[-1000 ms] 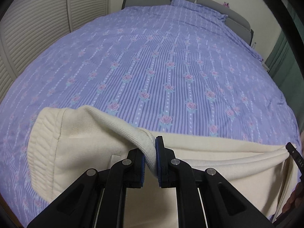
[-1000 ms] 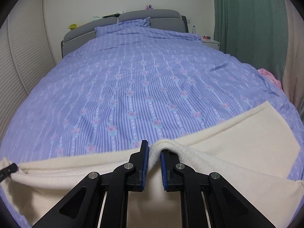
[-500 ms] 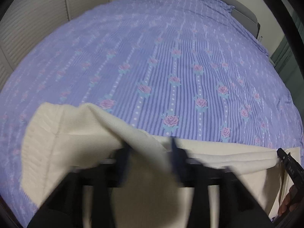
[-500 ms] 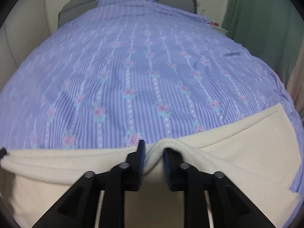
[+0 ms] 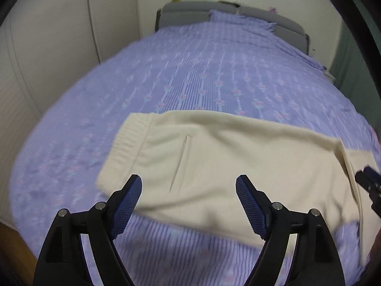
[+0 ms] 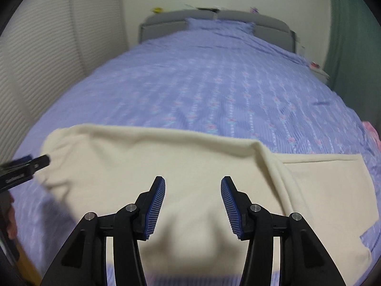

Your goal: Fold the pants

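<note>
Cream pants [image 5: 238, 157] lie folded lengthwise across near end of bed [image 5: 214, 71]. Left hand-held gripper [image 5: 189, 207] & right hand-held gripper [image 6: 193, 205] both empty, jaws opening. Risk: top layer slides askew, since edges look uneven at right.

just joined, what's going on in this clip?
A person with a handheld gripper in each hand is folding cream knit pants on a bed with a purple floral striped cover. Both the left gripper and the right gripper are opening with nothing between the pads. The pants lie folded lengthwise, waistband to the left.
</note>
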`<control>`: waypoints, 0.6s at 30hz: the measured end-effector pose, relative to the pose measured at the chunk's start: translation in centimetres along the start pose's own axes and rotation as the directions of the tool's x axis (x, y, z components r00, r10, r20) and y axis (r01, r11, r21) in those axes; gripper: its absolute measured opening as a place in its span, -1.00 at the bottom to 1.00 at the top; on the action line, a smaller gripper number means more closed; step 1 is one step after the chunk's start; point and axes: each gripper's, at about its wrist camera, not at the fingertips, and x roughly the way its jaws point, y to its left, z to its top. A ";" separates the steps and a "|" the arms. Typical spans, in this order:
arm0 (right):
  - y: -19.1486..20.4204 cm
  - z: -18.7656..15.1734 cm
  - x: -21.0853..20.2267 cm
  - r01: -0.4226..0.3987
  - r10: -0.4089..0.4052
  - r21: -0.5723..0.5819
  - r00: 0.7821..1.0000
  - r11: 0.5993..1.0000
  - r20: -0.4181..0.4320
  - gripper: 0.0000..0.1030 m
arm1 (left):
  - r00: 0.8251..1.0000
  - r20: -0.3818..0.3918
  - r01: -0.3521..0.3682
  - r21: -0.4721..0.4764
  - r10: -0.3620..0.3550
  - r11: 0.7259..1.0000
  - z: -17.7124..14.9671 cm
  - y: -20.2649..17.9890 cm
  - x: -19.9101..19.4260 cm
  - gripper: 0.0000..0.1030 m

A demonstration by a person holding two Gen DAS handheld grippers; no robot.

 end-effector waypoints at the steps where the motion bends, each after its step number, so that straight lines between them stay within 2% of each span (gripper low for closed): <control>1: 0.4 -0.8 -1.5 -0.008 0.009 -0.012 1.000 1.000 0.016 0.11 | 1.000 0.019 0.003 0.027 -0.004 1.000 -0.8 -0.6 -1.7 0.58; 3: 0.6 -2.2 -4.3 -0.022 0.023 -0.026 0.998 0.999 0.054 0.25 | 0.999 0.046 0.018 0.067 -0.021 0.998 -2.2 -1.7 -4.5 0.60; 5: 0.8 -3.5 -6.8 -0.024 0.027 -0.042 0.997 0.999 0.079 0.25 | 0.996 0.068 0.045 0.091 -0.051 0.995 -3.4 -3.3 -7.0 0.73; 8: -0.2 -6.0 -10.0 -0.018 0.023 -0.052 0.996 0.998 0.091 0.25 | 0.988 0.078 0.127 0.100 -0.135 0.987 -6.0 -5.1 -10.1 0.74; 11: -2.3 -8.7 -12.6 0.019 -0.014 -0.048 0.995 0.999 0.101 0.25 | 0.976 0.066 0.199 0.104 -0.207 0.974 -7.9 -7.8 -11.8 0.74; 15: -5.5 -12.2 -14.6 0.082 -0.077 -0.054 0.993 0.995 0.091 0.25 | 0.962 0.047 0.260 0.139 -0.269 0.955 -10.8 -11.5 -12.3 0.74; 18: -8.6 -15.0 -14.9 0.116 -0.114 -0.032 0.992 0.993 0.052 0.25 | 0.955 0.028 0.285 0.177 -0.295 0.942 -13.1 -14.8 -12.0 0.74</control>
